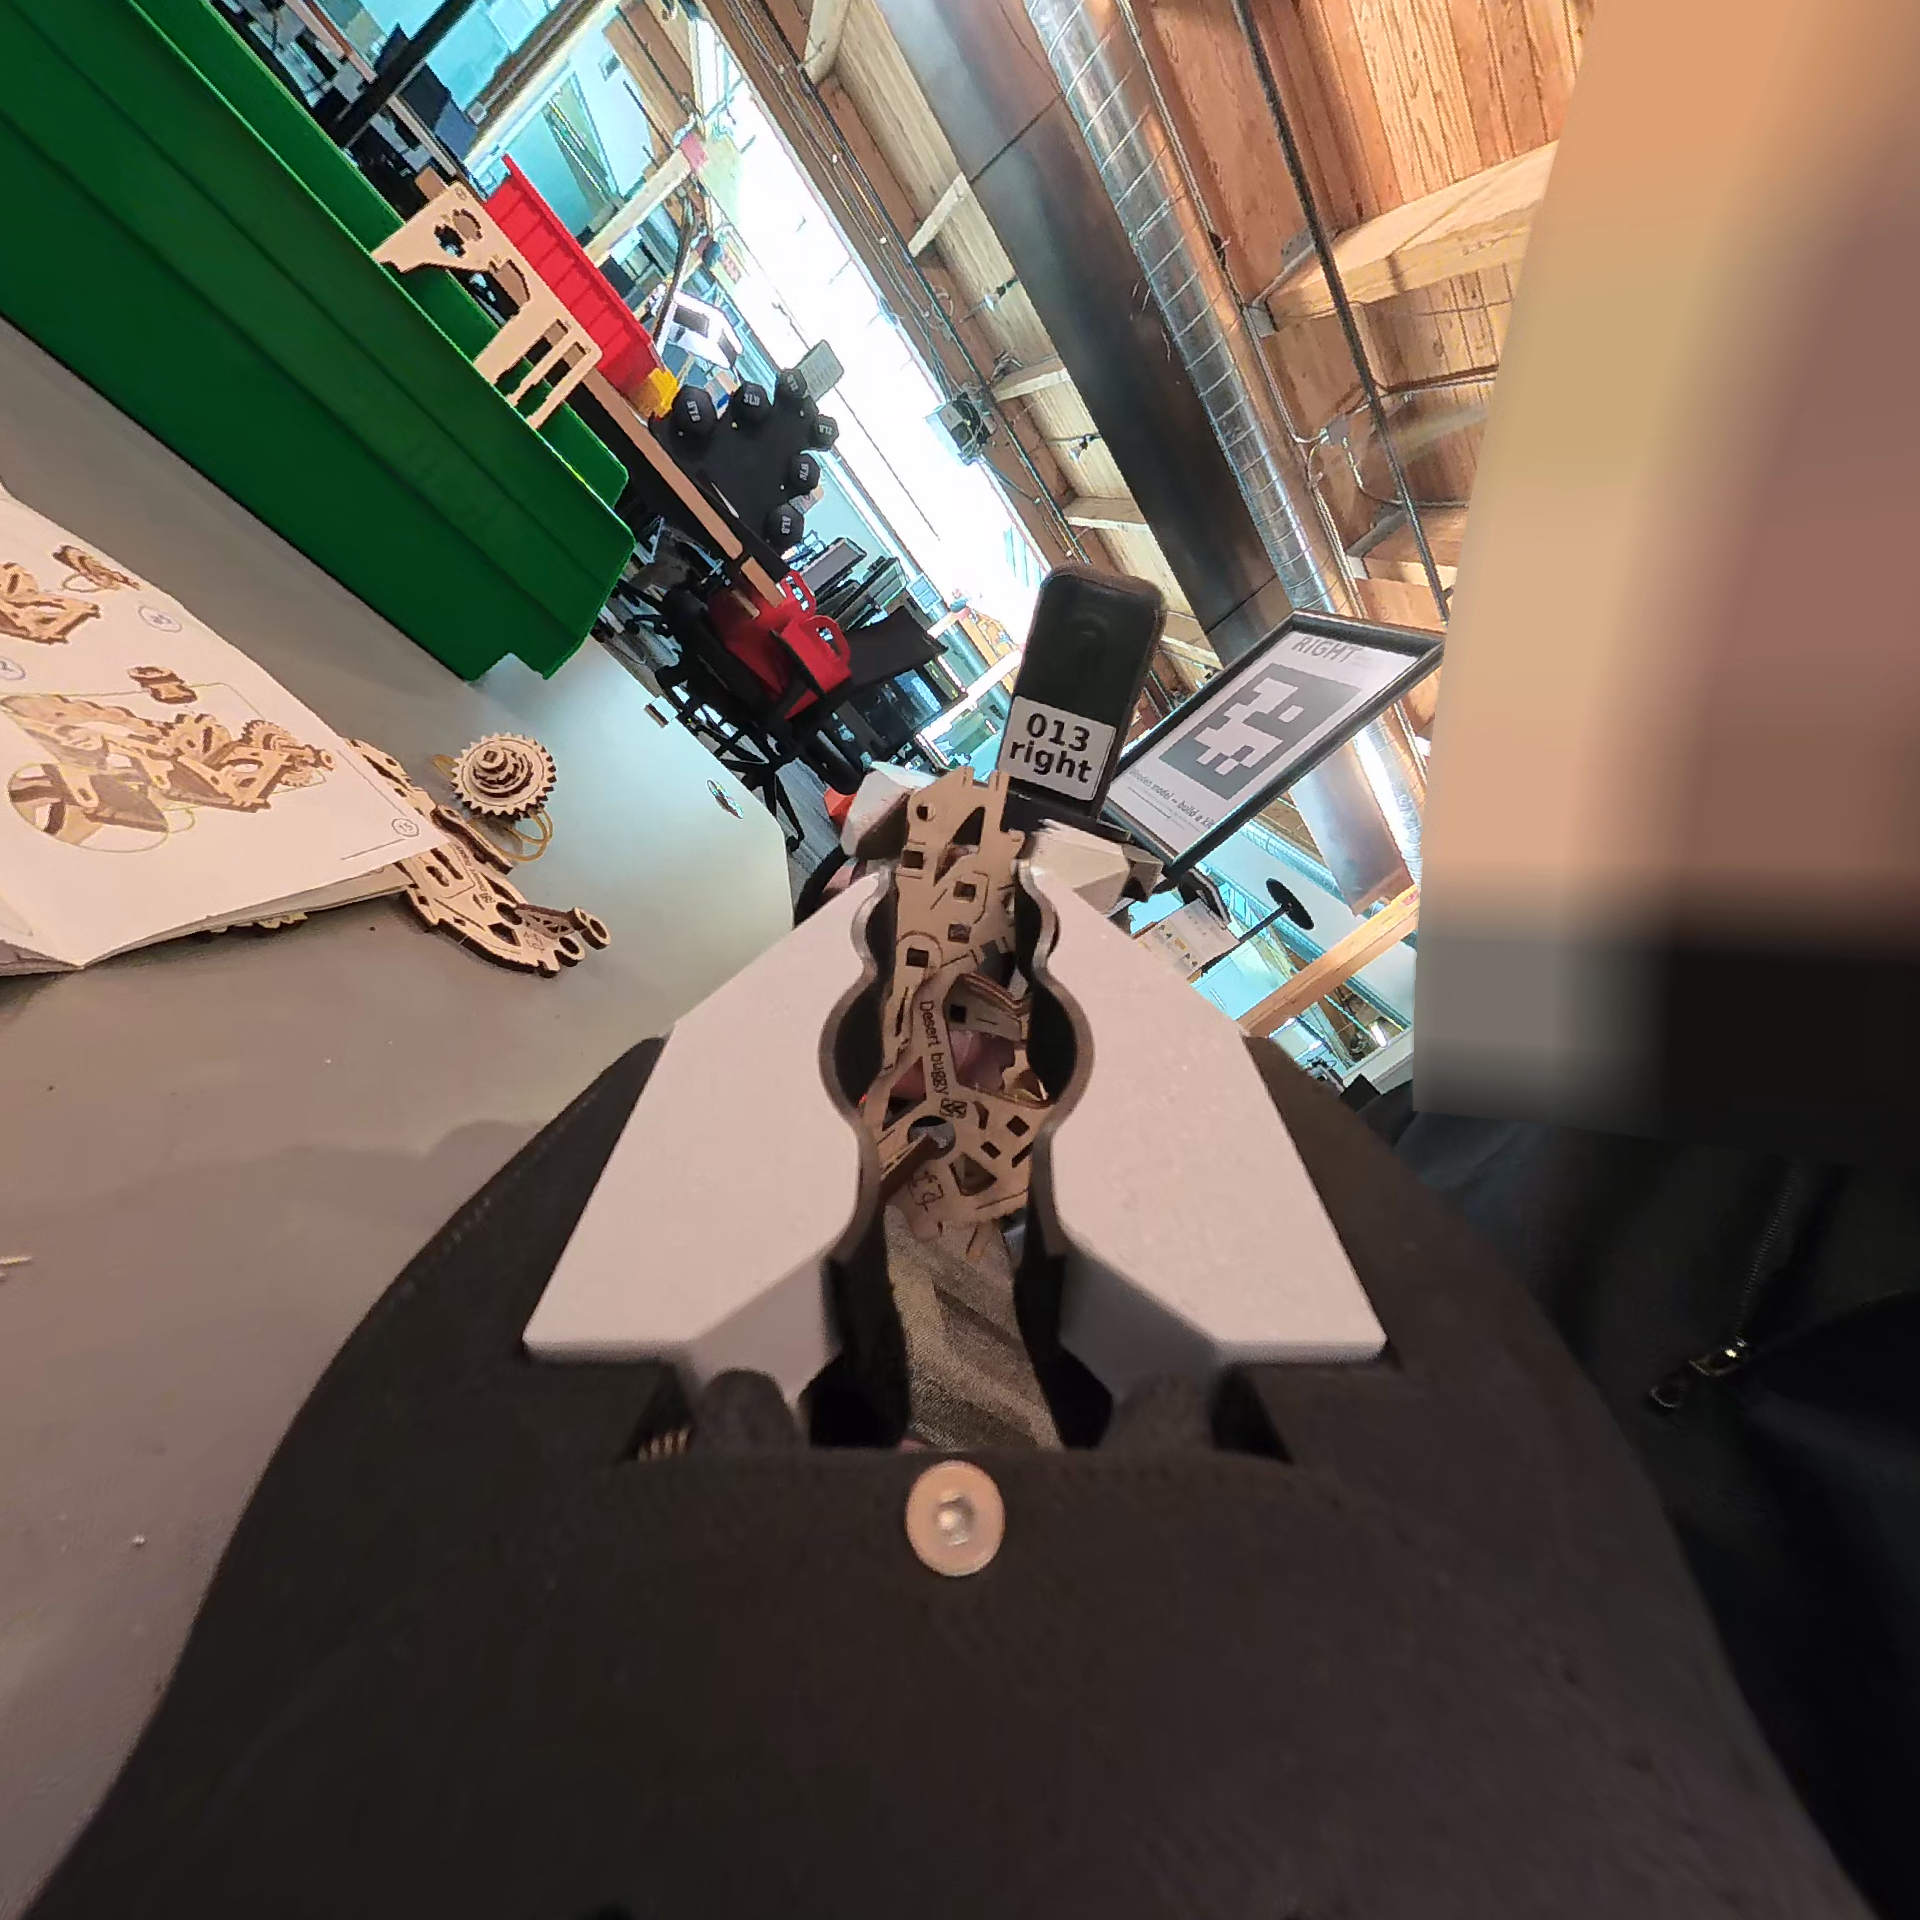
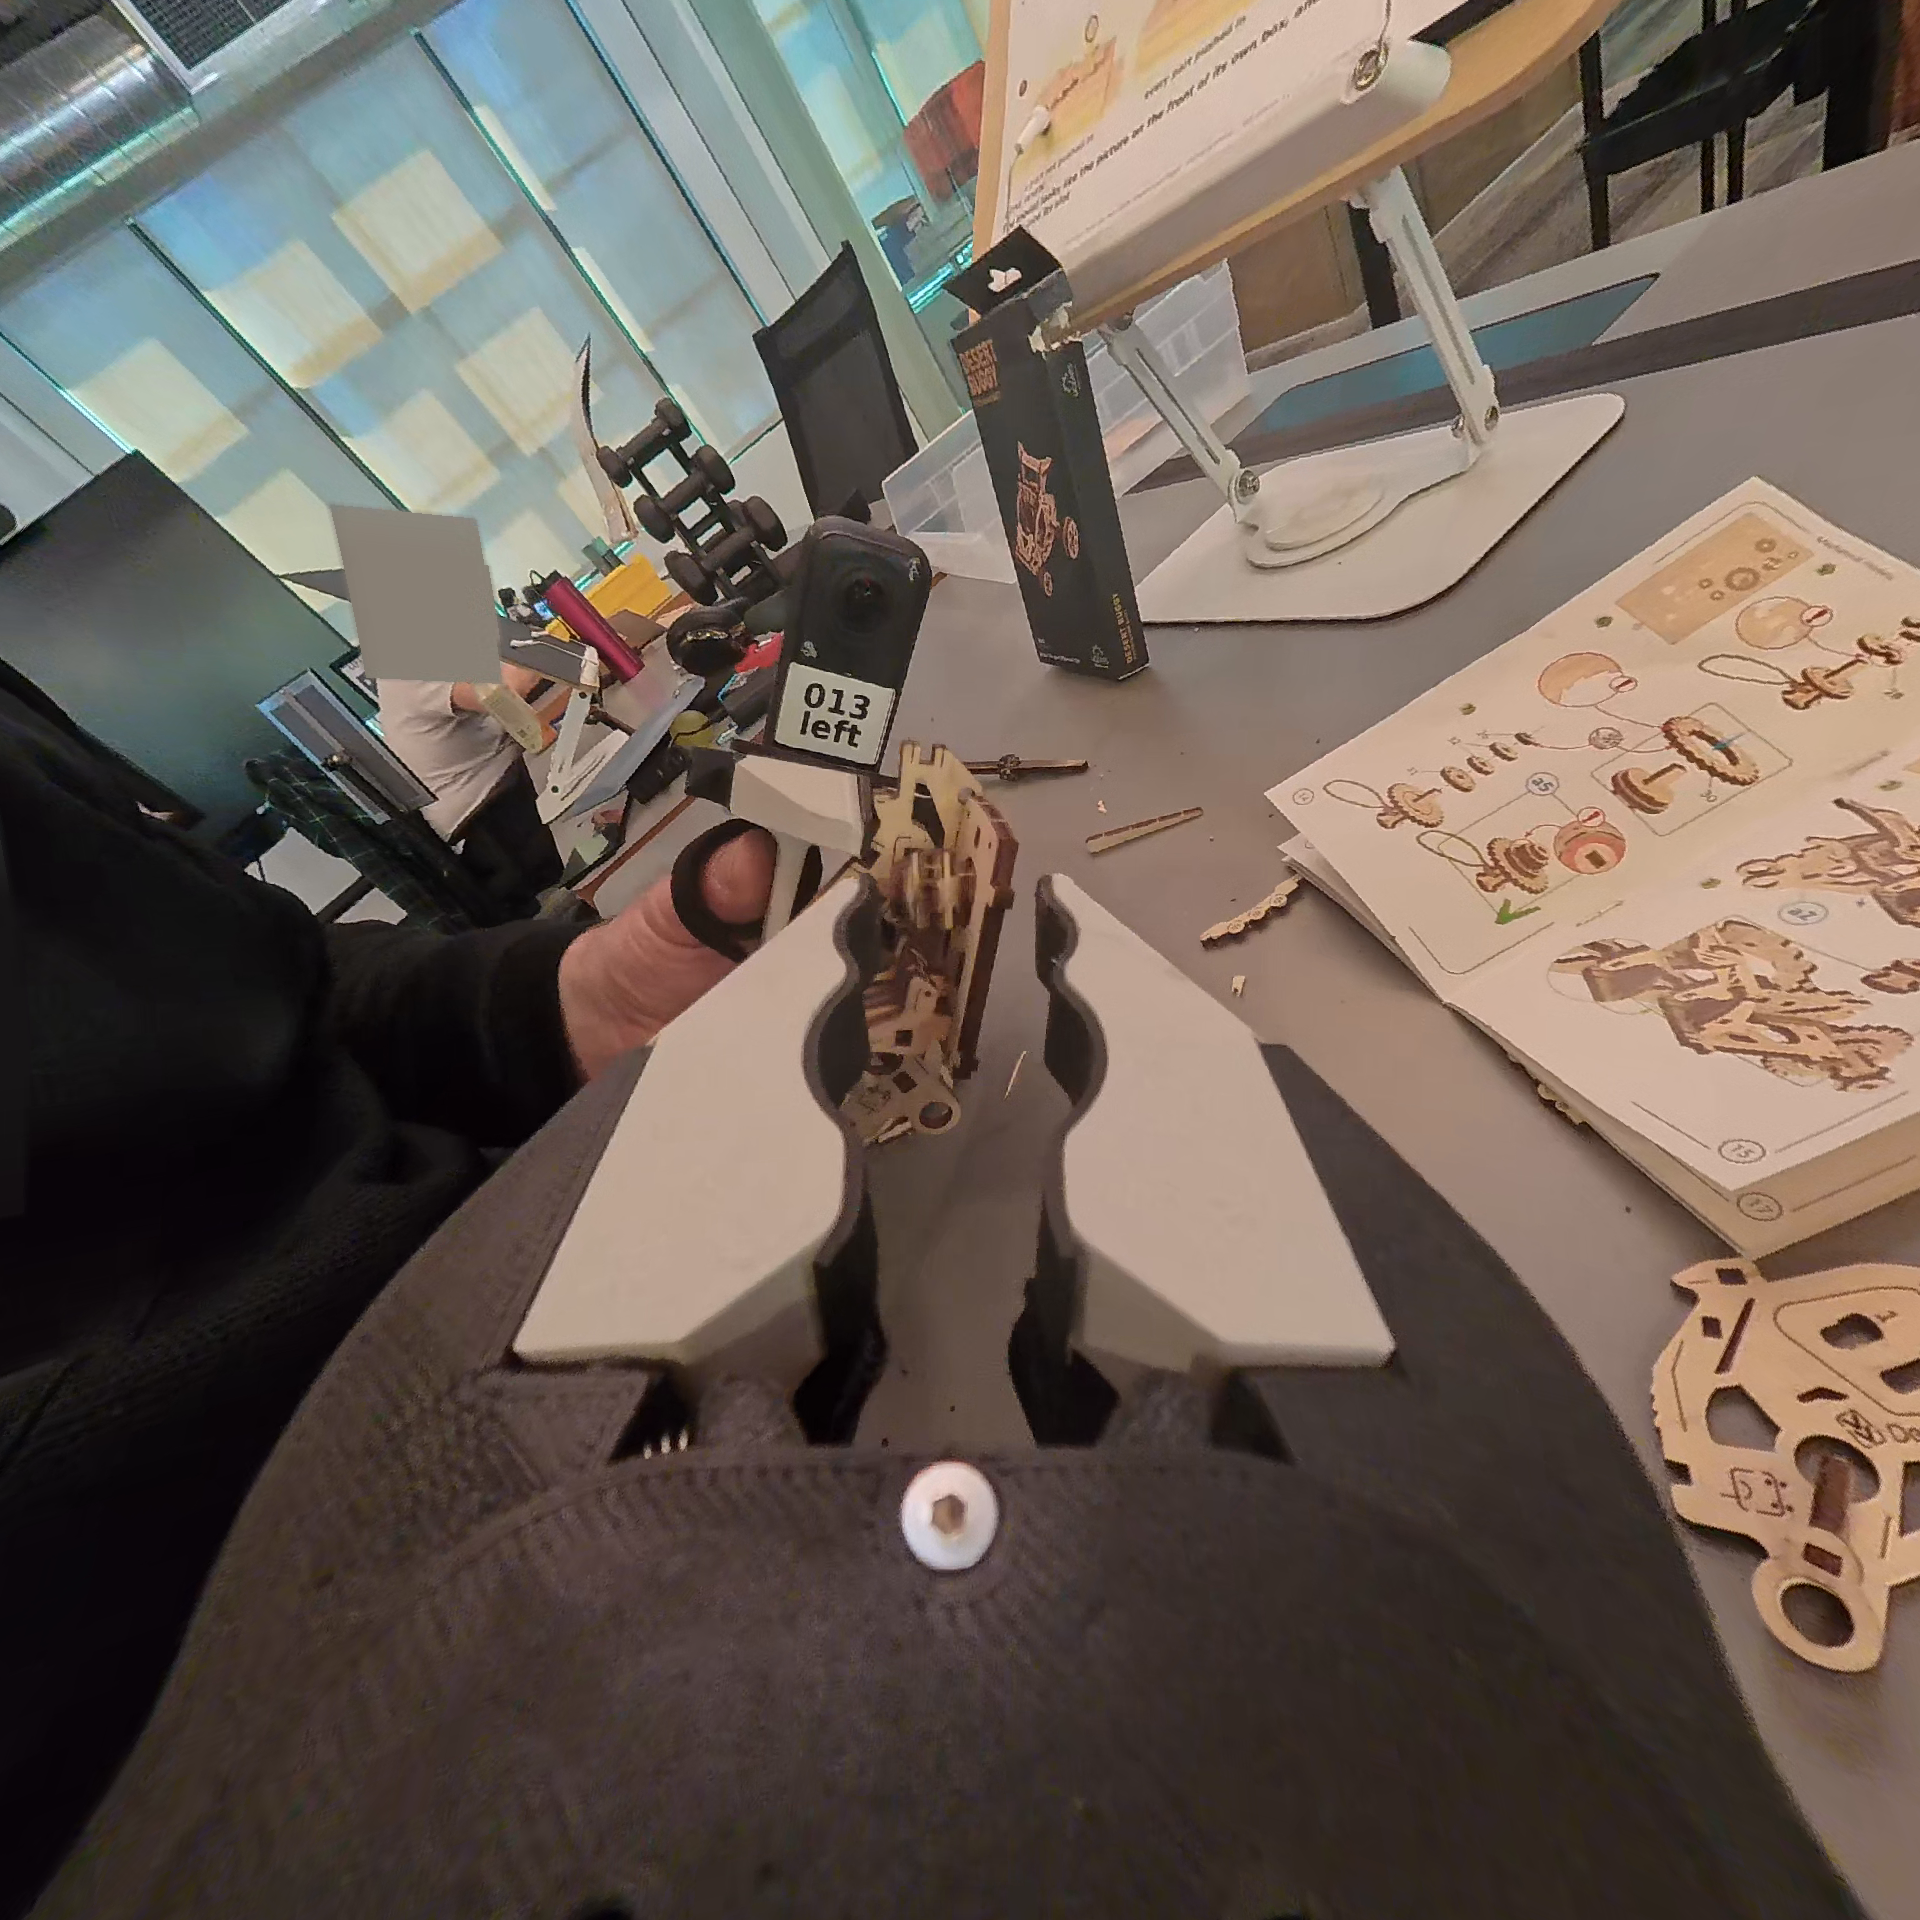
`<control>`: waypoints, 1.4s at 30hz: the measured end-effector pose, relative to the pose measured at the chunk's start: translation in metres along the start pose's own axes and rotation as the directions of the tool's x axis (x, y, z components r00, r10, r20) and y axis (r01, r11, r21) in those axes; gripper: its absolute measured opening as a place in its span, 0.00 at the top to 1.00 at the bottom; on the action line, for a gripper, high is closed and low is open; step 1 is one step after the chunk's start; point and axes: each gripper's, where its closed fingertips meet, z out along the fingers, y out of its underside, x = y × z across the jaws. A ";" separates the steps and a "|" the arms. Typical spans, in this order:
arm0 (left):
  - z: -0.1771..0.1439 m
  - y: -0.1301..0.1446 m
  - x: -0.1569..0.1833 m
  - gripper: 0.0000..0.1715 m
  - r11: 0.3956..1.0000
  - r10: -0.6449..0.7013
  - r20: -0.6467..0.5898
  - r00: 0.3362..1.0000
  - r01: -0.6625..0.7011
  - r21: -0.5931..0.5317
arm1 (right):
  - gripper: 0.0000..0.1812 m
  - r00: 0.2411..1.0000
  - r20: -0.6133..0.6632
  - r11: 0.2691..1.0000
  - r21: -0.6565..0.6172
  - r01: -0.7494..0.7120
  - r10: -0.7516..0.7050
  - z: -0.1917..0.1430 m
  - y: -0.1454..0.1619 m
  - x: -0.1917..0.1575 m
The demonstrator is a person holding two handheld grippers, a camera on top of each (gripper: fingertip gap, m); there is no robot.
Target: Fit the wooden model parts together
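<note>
In the left wrist view my left gripper (image 1: 954, 875) is shut on a partly built wooden model assembly (image 1: 951, 1039), a flat cut-out side panel with inner parts behind it, held up in the air. In the right wrist view the same assembly (image 2: 935, 935) sits between the open fingers of my right gripper (image 2: 956, 896), close to its left finger (image 2: 727, 1122); I cannot tell whether they touch. The left gripper's finger (image 2: 805, 805) holds the assembly from the far side. A second wooden side panel (image 2: 1808, 1444) lies flat on the table at the right.
An open instruction booklet (image 2: 1558, 883) lies on the grey table (image 2: 1195, 675), also in the left wrist view (image 1: 156, 727). Loose wooden bits (image 2: 1143, 828), a gear stack (image 1: 504, 774) and another wooden part (image 1: 499, 904) lie nearby. A green bin (image 1: 260, 312), a product box (image 2: 1060, 499) and a white stand (image 2: 1351, 468) stand behind. Less than 4 cm separates the two grippers' tips.
</note>
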 end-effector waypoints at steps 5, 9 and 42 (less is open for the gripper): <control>0.001 0.001 0.000 0.89 1.000 0.009 0.007 1.000 -0.009 -0.004 | 0.88 1.000 0.005 1.000 0.001 0.019 -0.019 0.000 0.000 -0.002; 0.002 0.003 0.000 0.89 1.000 0.005 0.007 1.000 -0.005 -0.009 | 0.89 1.000 0.023 1.000 0.013 -0.004 0.004 -0.002 0.000 -0.002; 0.005 0.013 -0.013 0.89 0.992 -0.125 0.075 0.989 0.127 -0.028 | 0.90 0.992 0.027 0.993 0.010 -0.120 0.120 -0.003 0.014 0.010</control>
